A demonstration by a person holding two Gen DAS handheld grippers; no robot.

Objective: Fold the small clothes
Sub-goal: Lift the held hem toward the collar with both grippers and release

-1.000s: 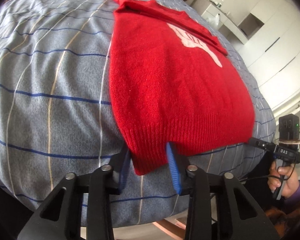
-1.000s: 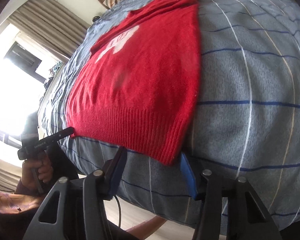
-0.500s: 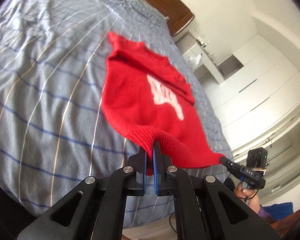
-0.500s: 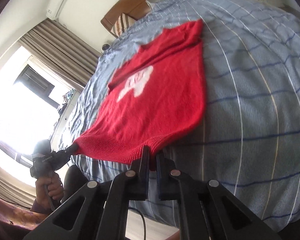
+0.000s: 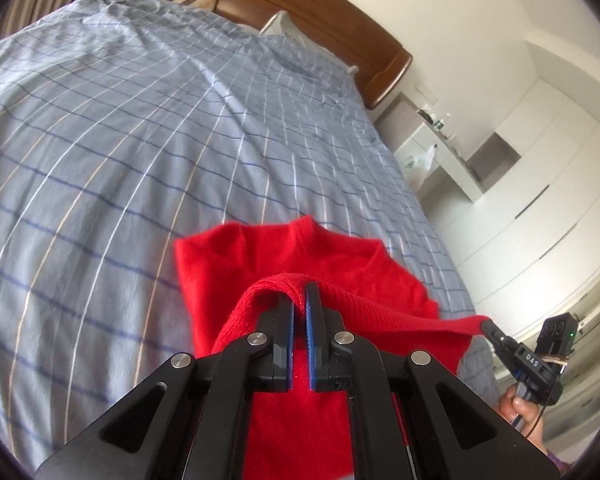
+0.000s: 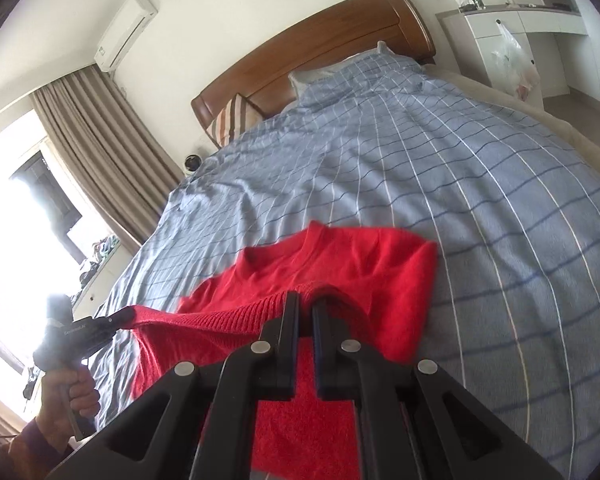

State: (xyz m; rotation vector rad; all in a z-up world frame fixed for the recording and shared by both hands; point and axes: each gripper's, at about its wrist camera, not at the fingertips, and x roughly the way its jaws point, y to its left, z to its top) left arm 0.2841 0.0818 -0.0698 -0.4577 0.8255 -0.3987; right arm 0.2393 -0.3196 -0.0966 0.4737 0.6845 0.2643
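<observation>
So the red sweater (image 5: 300, 264) on the bed (image 5: 140, 140) just got its ribbed hem lifted and carried up toward the collar. Left tongs (image 5: 300, 300) and right tongs (image 6: 305, 308) went from wide open to clamped on a hem corner each, so the half-fold's basically underway.

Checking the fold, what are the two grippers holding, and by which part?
Both hold the red sweater by its ribbed hem: left gripper, right gripper.

A blue checked bedspread (image 6: 440, 168) covers the bed. At its head stands a wooden headboard (image 6: 320, 40), a striped cushion (image 6: 230, 122) leaning against it. Beige curtains (image 6: 96, 144) hang left of the headboard.
</observation>
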